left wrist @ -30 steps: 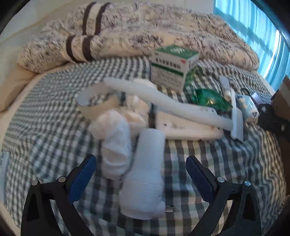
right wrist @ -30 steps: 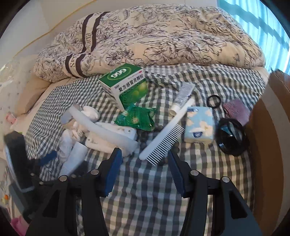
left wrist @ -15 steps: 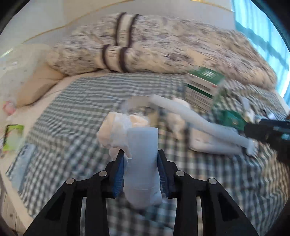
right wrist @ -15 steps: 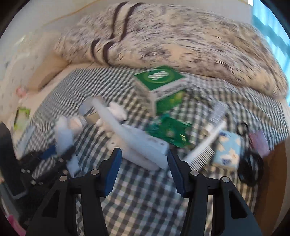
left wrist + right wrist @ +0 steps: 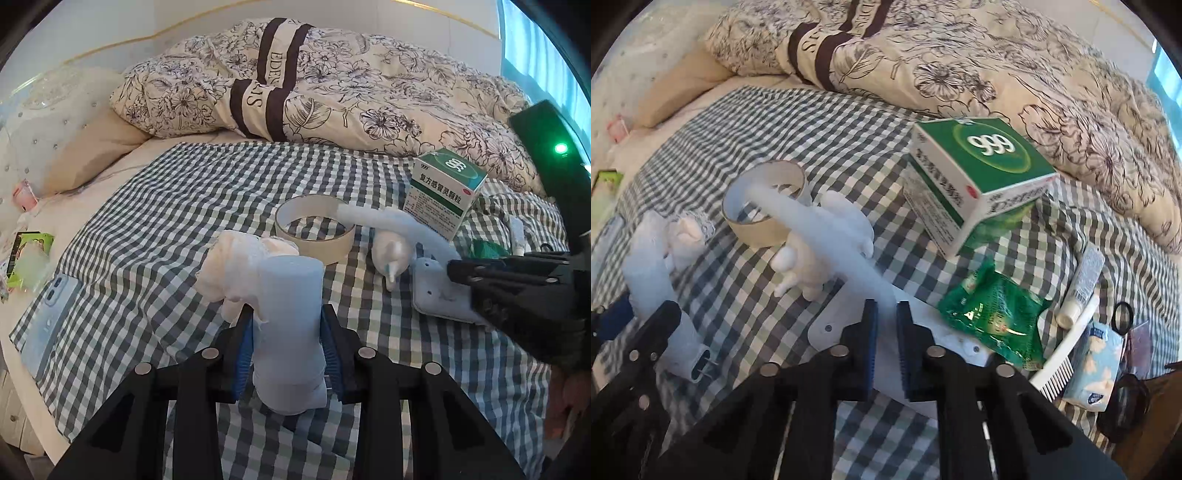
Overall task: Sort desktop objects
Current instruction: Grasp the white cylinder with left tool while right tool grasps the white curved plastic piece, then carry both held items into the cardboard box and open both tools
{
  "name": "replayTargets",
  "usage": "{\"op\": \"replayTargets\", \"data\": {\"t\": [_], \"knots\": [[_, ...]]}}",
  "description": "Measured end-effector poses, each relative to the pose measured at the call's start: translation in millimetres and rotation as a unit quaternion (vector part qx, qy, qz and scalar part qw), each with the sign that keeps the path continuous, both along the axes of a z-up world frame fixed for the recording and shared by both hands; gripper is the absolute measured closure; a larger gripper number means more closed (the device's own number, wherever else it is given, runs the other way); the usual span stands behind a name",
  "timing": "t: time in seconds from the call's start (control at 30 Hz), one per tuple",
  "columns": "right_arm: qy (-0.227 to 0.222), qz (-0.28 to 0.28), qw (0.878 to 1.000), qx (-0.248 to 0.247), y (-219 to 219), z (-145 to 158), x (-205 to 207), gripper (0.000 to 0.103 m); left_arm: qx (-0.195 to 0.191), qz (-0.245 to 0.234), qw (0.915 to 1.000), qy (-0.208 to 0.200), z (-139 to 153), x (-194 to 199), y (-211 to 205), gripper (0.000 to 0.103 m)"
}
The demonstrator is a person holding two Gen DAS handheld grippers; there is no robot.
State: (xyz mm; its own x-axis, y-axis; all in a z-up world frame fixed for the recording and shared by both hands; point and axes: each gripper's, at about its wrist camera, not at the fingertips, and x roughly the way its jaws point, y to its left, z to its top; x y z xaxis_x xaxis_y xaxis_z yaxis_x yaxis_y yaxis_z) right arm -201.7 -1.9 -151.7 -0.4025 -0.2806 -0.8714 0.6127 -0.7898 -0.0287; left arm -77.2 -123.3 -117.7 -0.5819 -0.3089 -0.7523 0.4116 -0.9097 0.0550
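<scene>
Left gripper (image 5: 286,341): I am clamping a white plug adapter (image 5: 290,325), blue pads pressed on both its sides. Two metal prongs are showing at its rear end in the right wrist view. A crumpled white cloth (image 5: 240,266) is lying against the adapter's far end, touching it.

Right gripper (image 5: 886,328): I am closing on the near end of a long white bar (image 5: 820,236); the pads are nearly together with the bar's tip between them. I cannot tell whether they are gripping it firmly.

The bar is running away from the fingers, over a white plush toy (image 5: 820,254), and its far end is resting on the rim of a tape roll (image 5: 764,206). A flat white plate (image 5: 831,325) is lying under the fingers.

All is sitting on a checked cloth (image 5: 812,129) spread on the bed. Toward its right edge: a green box (image 5: 975,177), tilted, a green sachet (image 5: 993,317) near it, a tube (image 5: 1082,284), a white comb (image 5: 1060,358), a tissue pack (image 5: 1093,365). A floral duvet (image 5: 369,81) is bunched along the far edge.
</scene>
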Motion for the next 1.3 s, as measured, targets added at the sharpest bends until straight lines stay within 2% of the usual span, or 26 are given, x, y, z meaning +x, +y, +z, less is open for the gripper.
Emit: {"op": "replayTargets", "data": {"t": [0.17, 0.43, 0.67, 0.77, 0.9, 1.07, 1.2, 1.3], "knots": [[0.011, -0.019, 0.999, -0.045, 15.1, 26.9, 7.8, 0.098, 0.0, -0.001, 1.0, 0.007, 2.3, 4.6, 2.3, 0.068], [0.027, -0.039, 0.991, -0.122, 64.9, 97.8, 38.1, 0.098, -0.005, -0.016, 0.9997, 0.017, 16.3, 18.1, 23.4, 0.068], [0.06, -0.071, 0.981, -0.17, 149.7, 157.7, 69.2, 0.098, -0.003, -0.08, 0.9953, 0.054, 78.7, 28.7, 84.2, 0.068], [0.083, -0.09, 0.975, -0.186, 191.7, 183.5, 81.2, 0.098, 0.0, -0.12, 0.9902, 0.072, 111.6, 30.4, 121.5, 0.068], [0.119, -0.126, 0.965, -0.196, 252.3, 218.0, 90.6, 0.098, 0.002, -0.185, 0.9774, 0.103, 157.3, 30.3, 180.9, 0.068], [0.151, -0.183, 0.953, -0.189, 325.0, 245.5, 94.4, 0.098, 0.017, -0.281, 0.9502, 0.134, 197.5, 27.0, 259.5, 0.068], [0.163, -0.225, 0.946, -0.168, 368.8, 245.3, 93.6, 0.097, 0.027, -0.354, 0.9254, 0.133, 203.2, 21.9, 318.5, 0.068], [0.149, -0.254, 0.942, -0.162, 396.2, 227.4, 88.2, 0.097, 0.029, -0.385, 0.9152, 0.115, 188.0, 15.7, 355.3, 0.068]]}}
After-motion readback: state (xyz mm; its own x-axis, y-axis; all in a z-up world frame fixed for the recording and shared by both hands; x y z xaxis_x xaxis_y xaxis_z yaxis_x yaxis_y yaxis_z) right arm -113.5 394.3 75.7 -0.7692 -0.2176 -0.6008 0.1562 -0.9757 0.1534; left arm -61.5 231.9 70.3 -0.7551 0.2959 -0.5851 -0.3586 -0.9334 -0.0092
